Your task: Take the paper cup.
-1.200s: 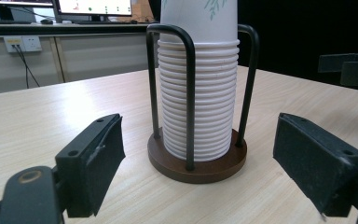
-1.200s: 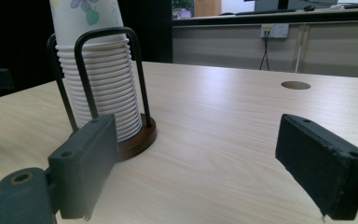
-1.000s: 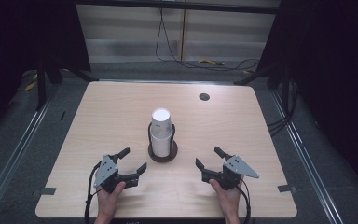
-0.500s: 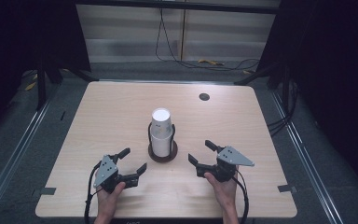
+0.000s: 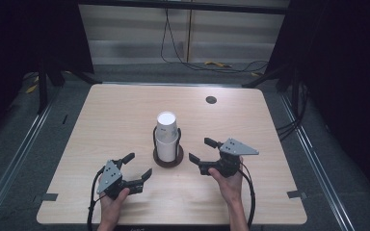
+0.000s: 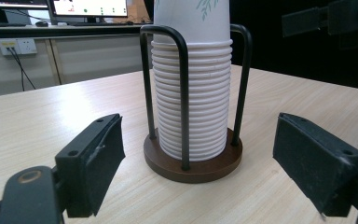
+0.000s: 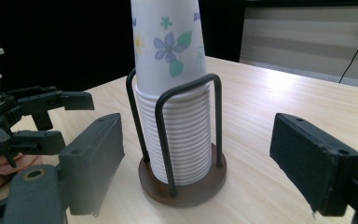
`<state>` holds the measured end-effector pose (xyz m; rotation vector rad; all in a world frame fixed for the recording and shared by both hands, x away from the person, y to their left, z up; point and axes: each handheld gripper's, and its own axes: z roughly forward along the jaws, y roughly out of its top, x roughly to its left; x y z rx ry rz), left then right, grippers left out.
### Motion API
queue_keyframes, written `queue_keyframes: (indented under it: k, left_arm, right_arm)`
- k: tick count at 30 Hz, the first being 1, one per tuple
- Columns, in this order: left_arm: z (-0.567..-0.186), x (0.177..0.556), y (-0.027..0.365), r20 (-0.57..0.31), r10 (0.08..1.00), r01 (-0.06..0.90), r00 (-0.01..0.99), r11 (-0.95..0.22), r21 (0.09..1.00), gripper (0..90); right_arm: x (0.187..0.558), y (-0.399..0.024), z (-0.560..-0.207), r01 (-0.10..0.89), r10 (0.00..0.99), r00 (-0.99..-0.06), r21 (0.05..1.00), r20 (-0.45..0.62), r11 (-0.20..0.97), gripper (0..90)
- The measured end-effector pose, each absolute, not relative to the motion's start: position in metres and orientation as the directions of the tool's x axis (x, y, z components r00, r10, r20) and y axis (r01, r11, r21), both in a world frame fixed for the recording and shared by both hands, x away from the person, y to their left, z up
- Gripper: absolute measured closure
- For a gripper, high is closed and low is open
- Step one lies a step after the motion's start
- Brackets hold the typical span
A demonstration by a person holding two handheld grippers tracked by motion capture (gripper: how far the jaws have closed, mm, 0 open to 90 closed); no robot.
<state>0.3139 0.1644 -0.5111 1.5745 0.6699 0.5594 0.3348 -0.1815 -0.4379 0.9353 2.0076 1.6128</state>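
A stack of white paper cups [image 5: 166, 134] stands upside down in a black wire holder with a round brown base [image 5: 168, 159] at the table's middle. The top cup [image 7: 167, 42] carries a flower print. My left gripper [image 5: 137, 167] rests low at the front left of the holder, open, with nothing between its jaws. My right gripper [image 5: 203, 150] stands open just right of the holder, jaws pointing at it and apart from it. The cup stack [image 6: 192, 93] fills the middle of the left gripper view between the open jaws; the holder base [image 7: 182, 186] sits between the right gripper's jaws.
The wooden table [image 5: 115, 115] has a small dark round grommet [image 5: 211, 100] at the back right. Black cables [image 5: 192, 57] lie on the floor behind the table, and metal rails run along both sides. The left gripper [image 7: 42, 116] appears at the left of the right gripper view.
My right gripper has moved left and a little forward, closer to the cup holder. The left gripper has stayed where it was.
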Motion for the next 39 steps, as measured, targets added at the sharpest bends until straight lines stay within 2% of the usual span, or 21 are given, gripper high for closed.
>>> queue_keyframes:
  k: [17, 23, 39]
  left_arm:
    - [-0.511, 0.313, 0.164, -0.025, 0.699, 0.093, 0.715, -0.059, 0.994, 16.0]
    - [-0.511, 0.314, 0.165, -0.025, 0.7, 0.093, 0.714, -0.058, 0.994, 16.1]
    - [-0.511, 0.314, 0.165, -0.027, 0.697, 0.095, 0.717, -0.058, 0.994, 16.1]
  right_arm:
    - [0.363, -0.159, -0.411, 0.26, 0.651, -0.755, 0.948, 0.083, 0.182, 16.8]
    - [0.375, -0.147, -0.404, 0.278, 0.64, -0.765, 0.933, 0.073, 0.227, 13.7]
    - [0.4, -0.124, -0.382, 0.292, 0.582, -0.81, 0.911, 0.074, 0.291, 14.8]
